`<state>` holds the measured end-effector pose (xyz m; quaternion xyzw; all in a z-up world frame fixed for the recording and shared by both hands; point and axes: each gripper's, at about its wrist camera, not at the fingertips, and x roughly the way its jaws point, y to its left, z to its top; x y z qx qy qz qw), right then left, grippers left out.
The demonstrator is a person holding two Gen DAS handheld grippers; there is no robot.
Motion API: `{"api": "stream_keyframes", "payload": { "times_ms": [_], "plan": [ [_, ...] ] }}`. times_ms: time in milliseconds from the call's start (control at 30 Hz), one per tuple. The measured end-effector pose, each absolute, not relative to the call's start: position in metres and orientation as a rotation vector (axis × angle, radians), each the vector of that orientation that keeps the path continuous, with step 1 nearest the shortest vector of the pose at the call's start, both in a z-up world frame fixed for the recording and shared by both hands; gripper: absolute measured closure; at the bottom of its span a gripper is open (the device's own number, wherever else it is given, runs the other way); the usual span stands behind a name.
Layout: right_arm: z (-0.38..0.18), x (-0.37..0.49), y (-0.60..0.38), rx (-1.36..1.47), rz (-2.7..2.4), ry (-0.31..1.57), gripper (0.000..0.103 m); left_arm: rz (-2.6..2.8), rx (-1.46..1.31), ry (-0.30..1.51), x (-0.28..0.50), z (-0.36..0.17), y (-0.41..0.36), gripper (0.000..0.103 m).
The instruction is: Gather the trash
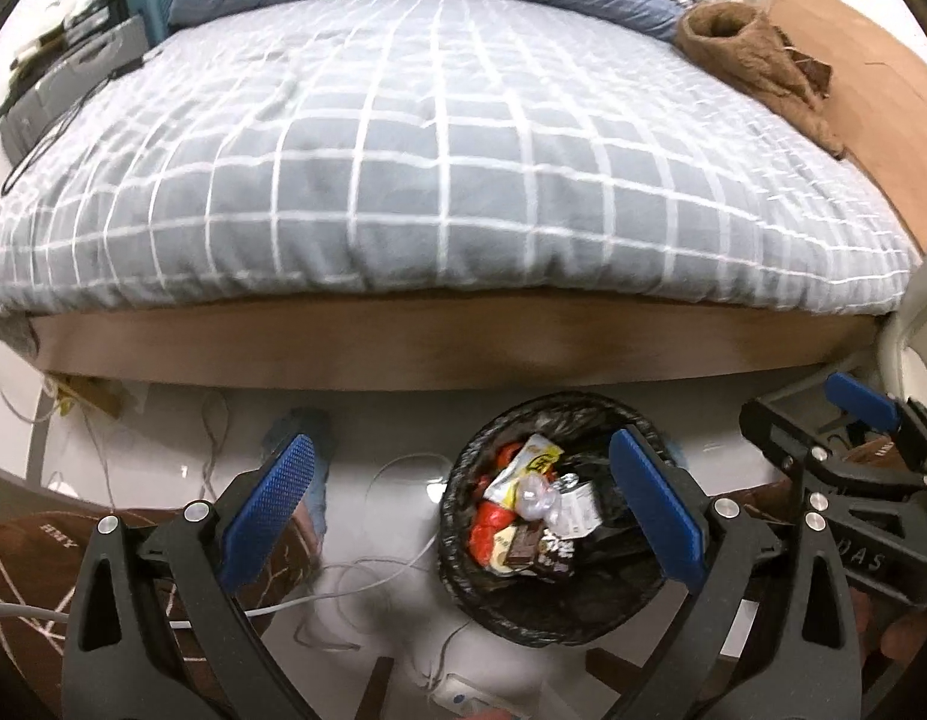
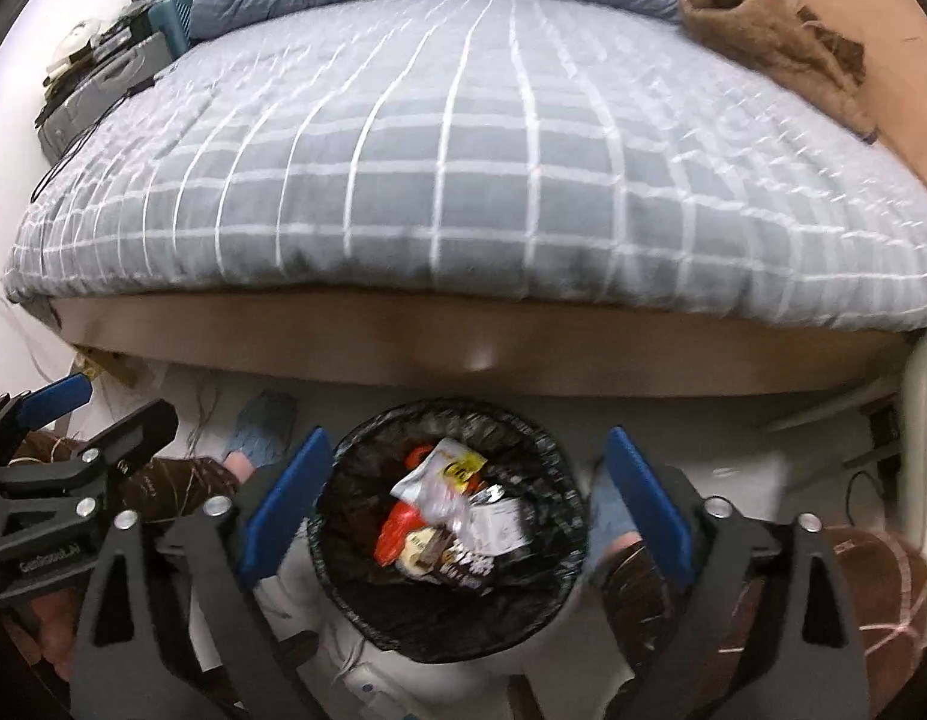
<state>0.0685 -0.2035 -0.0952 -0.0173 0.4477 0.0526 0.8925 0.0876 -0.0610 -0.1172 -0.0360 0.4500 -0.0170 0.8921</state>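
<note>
Both the left gripper (image 1: 469, 516) and the right gripper (image 2: 463, 504) stood with jaws wide apart and empty above the black-lined trash bin (image 2: 367, 612) on the floor before the bed (image 2: 463, 180), wrappers (image 2: 439, 516) lying inside it

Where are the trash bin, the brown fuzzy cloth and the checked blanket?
trash bin (image 2: 559, 456), right wrist view, black-lined rim.
brown fuzzy cloth (image 1: 757, 60), left wrist view, its middle.
checked blanket (image 1: 439, 168), left wrist view, its middle.

The bin (image 2: 448, 531) stands on the floor before the bed (image 2: 463, 180), with wrappers (image 2: 445, 516) inside.
</note>
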Motion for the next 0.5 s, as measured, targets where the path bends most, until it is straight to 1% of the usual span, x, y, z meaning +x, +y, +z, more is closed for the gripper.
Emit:
{"api": "stream_keyframes", "payload": {
  "times_ms": [100,500],
  "plan": [
    [-0.073,0.060,-0.213,-0.037,0.076,0.877,0.008,-0.061,-0.071,0.898,0.080,-0.097,-0.069,0.006],
    [0.005,0.008,-0.231,-0.026,0.041,0.728,0.008,-0.080,-0.064,0.788,0.036,-0.028,-0.079,0.006]
  ]
}}
